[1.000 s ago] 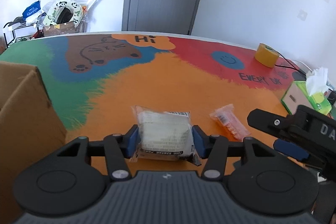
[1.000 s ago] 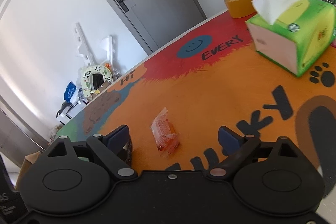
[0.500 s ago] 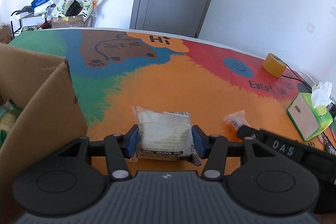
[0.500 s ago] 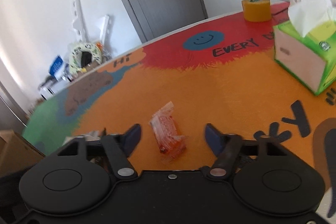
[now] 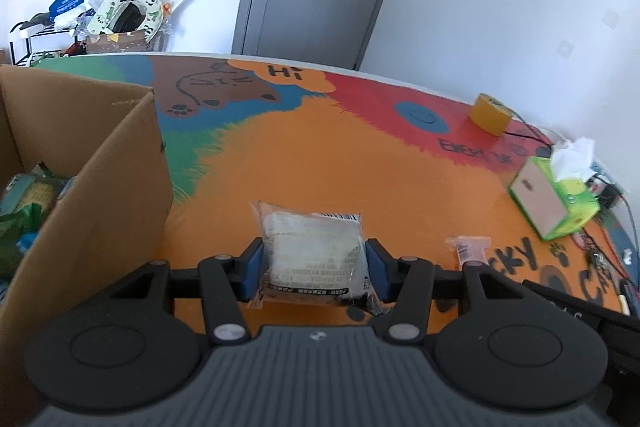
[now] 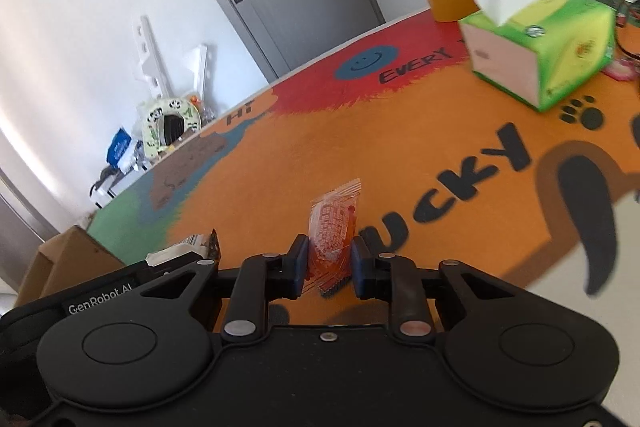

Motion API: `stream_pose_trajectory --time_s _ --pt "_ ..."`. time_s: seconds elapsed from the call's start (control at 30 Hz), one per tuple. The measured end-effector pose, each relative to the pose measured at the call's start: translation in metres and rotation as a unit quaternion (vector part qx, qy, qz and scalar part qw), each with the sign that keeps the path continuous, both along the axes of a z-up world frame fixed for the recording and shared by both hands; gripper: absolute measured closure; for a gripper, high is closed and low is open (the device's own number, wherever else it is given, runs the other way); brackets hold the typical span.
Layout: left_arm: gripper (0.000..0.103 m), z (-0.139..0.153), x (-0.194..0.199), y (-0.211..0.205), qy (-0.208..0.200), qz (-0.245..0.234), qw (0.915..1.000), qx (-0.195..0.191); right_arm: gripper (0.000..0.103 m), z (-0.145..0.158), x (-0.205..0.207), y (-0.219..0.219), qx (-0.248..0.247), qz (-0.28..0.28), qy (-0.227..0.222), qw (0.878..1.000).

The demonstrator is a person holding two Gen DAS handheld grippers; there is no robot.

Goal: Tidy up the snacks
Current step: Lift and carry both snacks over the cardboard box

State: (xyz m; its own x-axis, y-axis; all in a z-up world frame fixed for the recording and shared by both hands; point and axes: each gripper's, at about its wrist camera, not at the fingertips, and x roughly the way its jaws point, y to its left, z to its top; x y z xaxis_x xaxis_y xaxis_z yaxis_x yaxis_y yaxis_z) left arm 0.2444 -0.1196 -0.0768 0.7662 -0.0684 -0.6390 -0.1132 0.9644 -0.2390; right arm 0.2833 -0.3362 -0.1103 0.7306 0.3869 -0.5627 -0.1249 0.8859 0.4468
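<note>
Now the right gripper (image 6: 325, 263) has closed on the orange packet (image 6: 333, 231), the left gripper (image 5: 315, 269) pinches the white packet (image 5: 314, 253), so both snacks can go to the cardboard box (image 5: 92, 195).

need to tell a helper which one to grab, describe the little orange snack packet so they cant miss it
On the colourful table mat, look at the orange patch near the black "LUCKY" lettering. There the right claw, whose jaws have just been closing, pinches the small orange packet. It is slim, crinkly and translucent orange, unlike the wider white packet in the left claw.
</note>
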Motion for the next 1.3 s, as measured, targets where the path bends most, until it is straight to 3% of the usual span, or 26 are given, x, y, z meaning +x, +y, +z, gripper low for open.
stream_pose_trajectory --time_s 0.73,1.3 --pt "0.051 0.067 -0.076 0.039 -0.07 0.008 0.9974 -0.013 0.08 0.058 -0.067 0.022 0.04 0.017 -0.076 0.996" --pt "0.051 0.088 -0.113 0.116 -0.092 0.069 0.9932 -0.014 0.08 0.078 -0.085 0.093 0.057 0.096 -0.104 0.988"
